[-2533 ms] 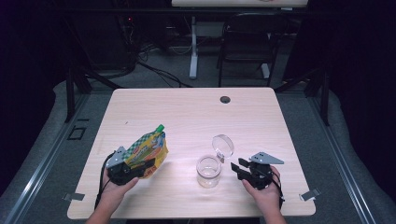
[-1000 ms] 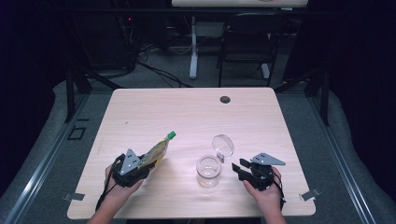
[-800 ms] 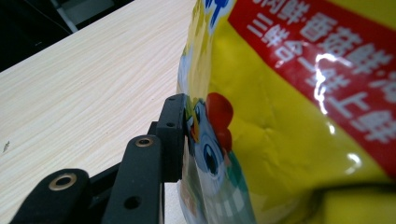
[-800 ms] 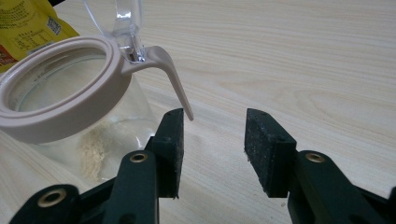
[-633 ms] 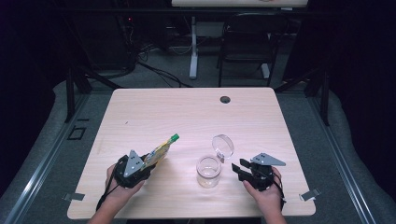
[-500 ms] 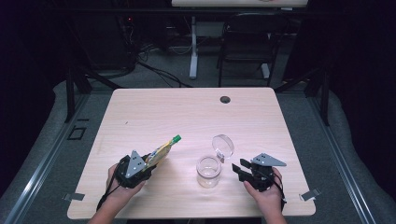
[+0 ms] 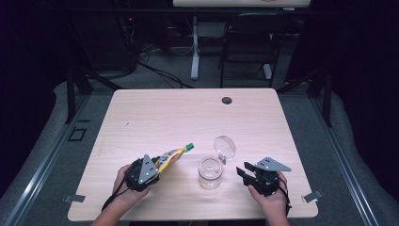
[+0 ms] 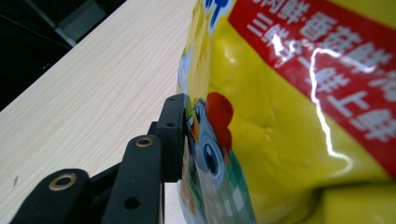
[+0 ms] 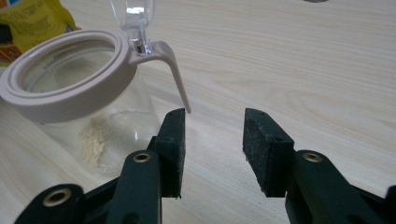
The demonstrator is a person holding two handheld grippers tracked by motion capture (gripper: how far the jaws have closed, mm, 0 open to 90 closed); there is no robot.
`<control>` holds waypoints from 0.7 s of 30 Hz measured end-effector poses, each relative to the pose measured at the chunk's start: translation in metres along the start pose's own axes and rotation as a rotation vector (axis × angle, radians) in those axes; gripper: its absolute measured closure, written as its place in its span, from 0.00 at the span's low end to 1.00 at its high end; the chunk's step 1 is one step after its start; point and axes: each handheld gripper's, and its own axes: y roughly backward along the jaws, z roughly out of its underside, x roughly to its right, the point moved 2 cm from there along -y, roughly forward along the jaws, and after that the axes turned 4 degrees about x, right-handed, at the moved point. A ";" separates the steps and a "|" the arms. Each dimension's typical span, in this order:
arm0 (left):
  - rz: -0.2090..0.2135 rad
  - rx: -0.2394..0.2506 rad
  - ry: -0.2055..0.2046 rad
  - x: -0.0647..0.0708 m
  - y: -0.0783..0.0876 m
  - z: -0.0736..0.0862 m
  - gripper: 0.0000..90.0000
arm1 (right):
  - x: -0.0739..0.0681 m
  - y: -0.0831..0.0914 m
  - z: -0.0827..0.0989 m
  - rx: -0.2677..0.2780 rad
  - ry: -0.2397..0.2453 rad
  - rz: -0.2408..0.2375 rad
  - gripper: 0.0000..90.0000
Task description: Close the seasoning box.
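Left gripper (image 7: 151, 168): clamped on the yellow snack bag (image 7: 171, 157), lower left of the high view.
Right gripper (image 9: 212, 135): jaws apart with nothing between, just been closing slightly, lower right.
Jar (image 7: 210, 172): lid open, between both grippers on the table (image 7: 155, 113).

A light wooden table (image 7: 155, 113) holds the things. A clear glass jar (image 7: 210, 173) stands on it near the front edge, with its round lid (image 7: 225, 146) flipped up behind it. A little pale powder sits at the bottom of the jar. A small dark round hole (image 7: 227, 100) sits near the table's far edge.
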 end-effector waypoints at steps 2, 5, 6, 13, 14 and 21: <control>-0.003 -0.004 -0.013 0.002 -0.001 -0.001 0.71 | 0.000 0.002 0.000 0.015 -0.007 0.000 0.66; -0.005 -0.005 -0.031 0.004 -0.002 -0.003 0.71 | 0.001 0.004 0.000 0.027 -0.009 0.002 0.66; -0.005 -0.006 -0.033 0.004 -0.002 -0.003 0.71 | 0.001 0.004 0.000 0.031 -0.009 0.004 0.66; -0.021 -0.012 -0.078 0.007 -0.002 -0.004 0.71 | 0.000 0.005 0.000 0.036 -0.005 0.008 0.66; -0.023 -0.015 -0.083 0.007 -0.002 -0.004 0.71 | 0.000 0.005 0.000 0.033 -0.004 0.007 0.66; -0.063 -0.029 -0.138 0.010 -0.001 -0.005 0.71 | -0.003 0.003 -0.001 0.021 0.011 -0.008 0.66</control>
